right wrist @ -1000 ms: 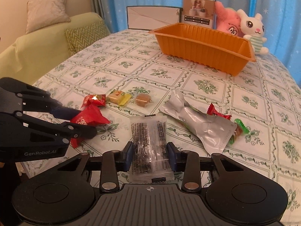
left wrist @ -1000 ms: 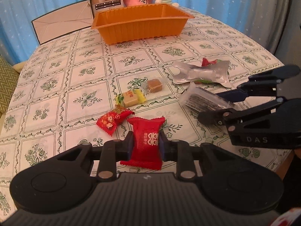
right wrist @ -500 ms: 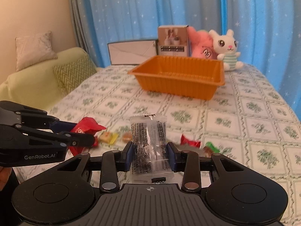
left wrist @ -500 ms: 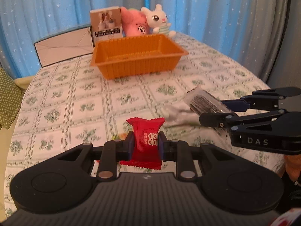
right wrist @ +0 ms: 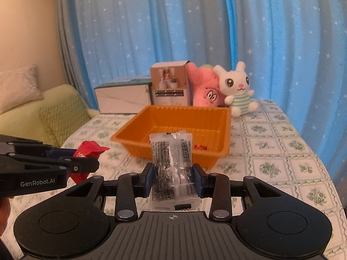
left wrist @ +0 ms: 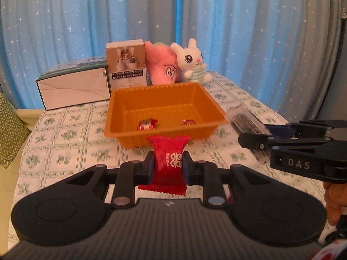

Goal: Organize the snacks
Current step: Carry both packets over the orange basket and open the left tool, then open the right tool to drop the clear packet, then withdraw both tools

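Glossy ribbed plastic tray (left wrist: 121, 117), crinkly red foil packet (left wrist: 168, 164), fuzzy plush rabbit (right wrist: 237, 88).

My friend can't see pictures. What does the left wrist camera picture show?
The left gripper pinches a red snack packet upright, near an orange tray holding two small wrapped candies. At right, the right gripper holds a clear packet. Behind the tray stand two boxes and plush toys before blue curtains.

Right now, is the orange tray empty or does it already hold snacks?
Not empty: the orange tray holds two small red-wrapped candies on its floor; the rest looks bare.
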`<control>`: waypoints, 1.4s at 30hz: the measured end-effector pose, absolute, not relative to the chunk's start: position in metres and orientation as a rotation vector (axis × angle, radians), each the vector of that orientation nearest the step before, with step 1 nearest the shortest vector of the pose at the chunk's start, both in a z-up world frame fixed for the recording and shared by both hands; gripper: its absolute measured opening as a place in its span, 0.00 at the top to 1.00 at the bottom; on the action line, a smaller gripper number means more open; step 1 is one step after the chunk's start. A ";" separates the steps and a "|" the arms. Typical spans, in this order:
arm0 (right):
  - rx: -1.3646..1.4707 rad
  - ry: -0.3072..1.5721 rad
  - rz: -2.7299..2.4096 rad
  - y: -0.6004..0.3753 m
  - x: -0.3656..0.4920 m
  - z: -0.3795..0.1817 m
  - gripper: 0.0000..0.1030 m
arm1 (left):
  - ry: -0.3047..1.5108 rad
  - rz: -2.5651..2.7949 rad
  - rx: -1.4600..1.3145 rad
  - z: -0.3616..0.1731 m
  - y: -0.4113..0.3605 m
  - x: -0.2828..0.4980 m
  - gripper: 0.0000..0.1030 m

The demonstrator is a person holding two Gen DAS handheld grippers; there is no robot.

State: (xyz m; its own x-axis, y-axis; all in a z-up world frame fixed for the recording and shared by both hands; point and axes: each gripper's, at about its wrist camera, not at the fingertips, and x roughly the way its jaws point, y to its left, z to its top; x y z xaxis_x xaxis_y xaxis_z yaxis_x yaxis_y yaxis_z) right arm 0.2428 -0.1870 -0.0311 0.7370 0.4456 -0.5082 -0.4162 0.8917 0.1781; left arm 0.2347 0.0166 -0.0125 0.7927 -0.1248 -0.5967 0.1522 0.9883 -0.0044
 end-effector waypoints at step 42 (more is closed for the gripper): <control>0.195 0.679 0.401 -0.156 0.425 -0.070 0.63 | 0.649 -0.090 -0.084 -0.052 0.077 0.411 0.68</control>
